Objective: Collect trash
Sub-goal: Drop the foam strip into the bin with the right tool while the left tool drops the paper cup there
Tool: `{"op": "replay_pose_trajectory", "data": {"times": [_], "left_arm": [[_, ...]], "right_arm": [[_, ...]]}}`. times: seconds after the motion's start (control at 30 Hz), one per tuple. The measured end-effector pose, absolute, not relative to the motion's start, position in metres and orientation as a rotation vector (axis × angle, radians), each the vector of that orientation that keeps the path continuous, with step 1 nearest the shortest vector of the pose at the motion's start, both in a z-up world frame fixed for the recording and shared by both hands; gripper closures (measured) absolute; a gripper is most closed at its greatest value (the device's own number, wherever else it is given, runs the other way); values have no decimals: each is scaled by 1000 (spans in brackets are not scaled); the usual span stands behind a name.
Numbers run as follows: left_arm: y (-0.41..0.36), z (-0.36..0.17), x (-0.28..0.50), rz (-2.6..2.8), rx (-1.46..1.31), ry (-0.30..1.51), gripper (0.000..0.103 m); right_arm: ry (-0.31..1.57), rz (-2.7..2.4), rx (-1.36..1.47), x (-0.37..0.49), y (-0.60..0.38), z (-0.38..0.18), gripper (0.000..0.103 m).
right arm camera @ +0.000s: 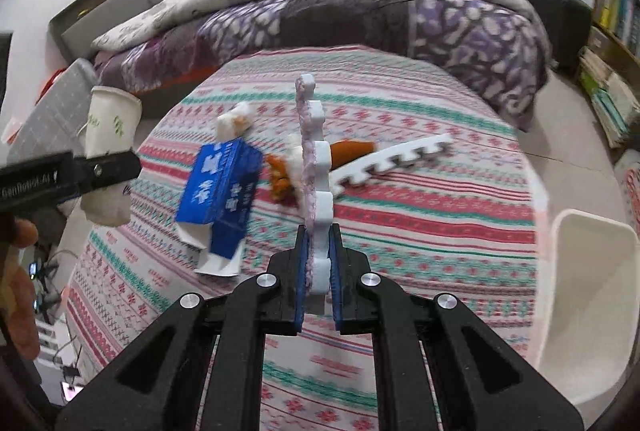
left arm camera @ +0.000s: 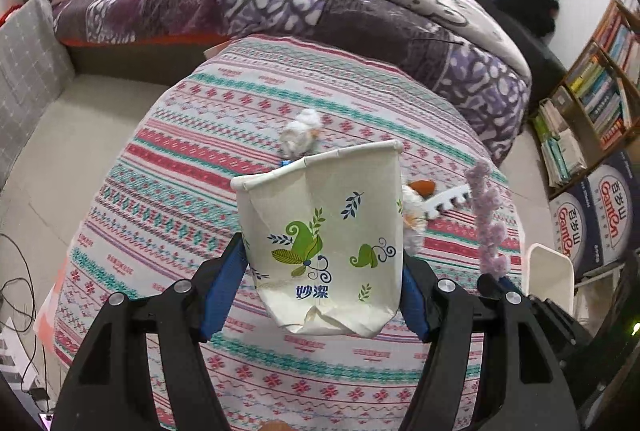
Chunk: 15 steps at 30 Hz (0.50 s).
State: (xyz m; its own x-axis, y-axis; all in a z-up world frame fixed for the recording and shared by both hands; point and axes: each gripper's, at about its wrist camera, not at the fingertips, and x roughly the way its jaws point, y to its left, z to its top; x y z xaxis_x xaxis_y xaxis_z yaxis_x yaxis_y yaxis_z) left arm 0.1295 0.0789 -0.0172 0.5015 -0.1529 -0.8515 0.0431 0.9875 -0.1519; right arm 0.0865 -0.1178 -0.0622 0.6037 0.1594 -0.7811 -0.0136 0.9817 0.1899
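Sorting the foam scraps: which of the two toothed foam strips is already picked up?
The pink-faced foam strip, standing upright in the right claw, which is shut on it. The other white foam strip lies flat on the striped tablecloth.

Clutter mid-table: blue carton (right arm camera: 219,197), tissue wad (right arm camera: 234,123), foam strip (right arm camera: 394,161). Open cloth near edge; white bin (right arm camera: 592,311) right, seemingly empty.

A: Table (right arm camera: 400,215) stands before the bed (right arm camera: 320,11). On it: carton (right arm camera: 220,187) left, tissue wad (right arm camera: 234,123) behind it, foam strip (right arm camera: 396,159) right, peel (right arm camera: 352,149) between.

B: Bin (right arm camera: 588,295) sits right of the table. Bookshelf (left arm camera: 600,87) is far right. Paper cup (left arm camera: 324,251) is held above the table's left side, second foam strip (right arm camera: 316,183) over the middle.
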Motion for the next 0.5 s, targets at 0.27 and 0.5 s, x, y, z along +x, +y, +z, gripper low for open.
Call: {"op": "replay_pose_trajectory", "data": {"times": [0.27, 0.5], "left_arm": [[38, -15, 122, -186, -76, 1009, 36], [-2, -16, 117, -252, -40, 991, 36]], "right_arm": [[920, -92, 271, 70, -190, -56, 94], [912, -258, 363, 52, -250, -53, 94]]}}
